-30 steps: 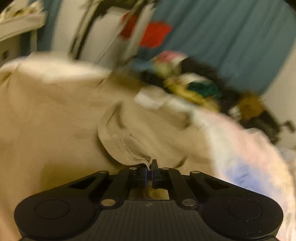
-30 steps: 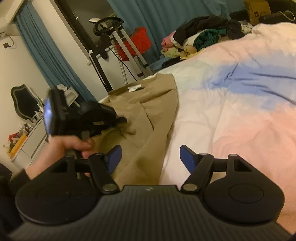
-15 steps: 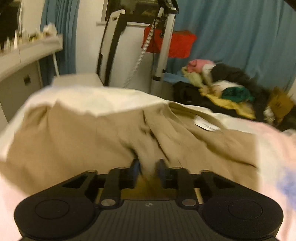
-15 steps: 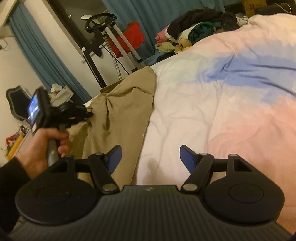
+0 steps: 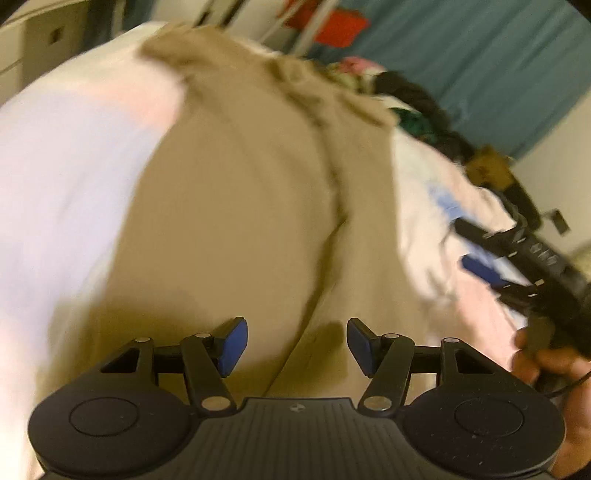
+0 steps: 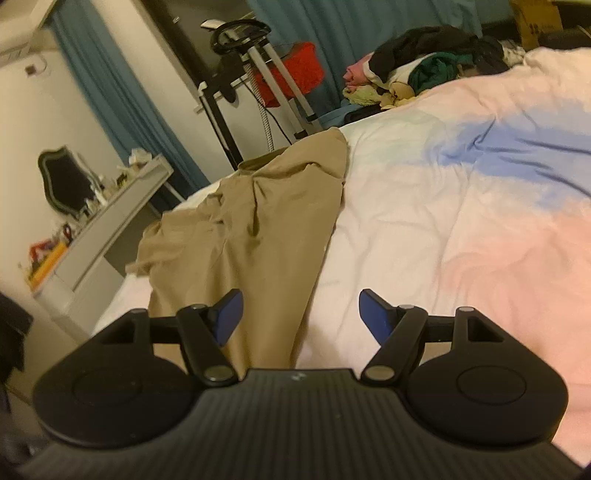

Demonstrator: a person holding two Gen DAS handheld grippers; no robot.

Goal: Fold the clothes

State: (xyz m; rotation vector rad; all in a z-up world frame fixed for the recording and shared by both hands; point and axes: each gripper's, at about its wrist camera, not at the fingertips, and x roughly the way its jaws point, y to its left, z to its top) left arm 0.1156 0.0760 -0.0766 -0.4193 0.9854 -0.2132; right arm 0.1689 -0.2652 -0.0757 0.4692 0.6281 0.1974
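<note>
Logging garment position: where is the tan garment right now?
In the right wrist view, the tan garment lies on the bed's left edge, beside the grey dresser.

A home bedroom: a bed (image 6: 424,206) with pastel bedding, blue curtains (image 6: 369,22), a heap of clothes (image 6: 417,74), and a cluttered dresser (image 6: 110,218) with a mirror (image 6: 64,181).

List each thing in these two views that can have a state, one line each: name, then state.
left gripper: open, holding nothing, above the tan garment
right gripper: open, holding nothing
tan garment: lying on the bed, rumpled, not neatly folded
bedcover: spread out, lightly creased
clothes pile: heaped, unfolded, at the far end of the bed
</note>
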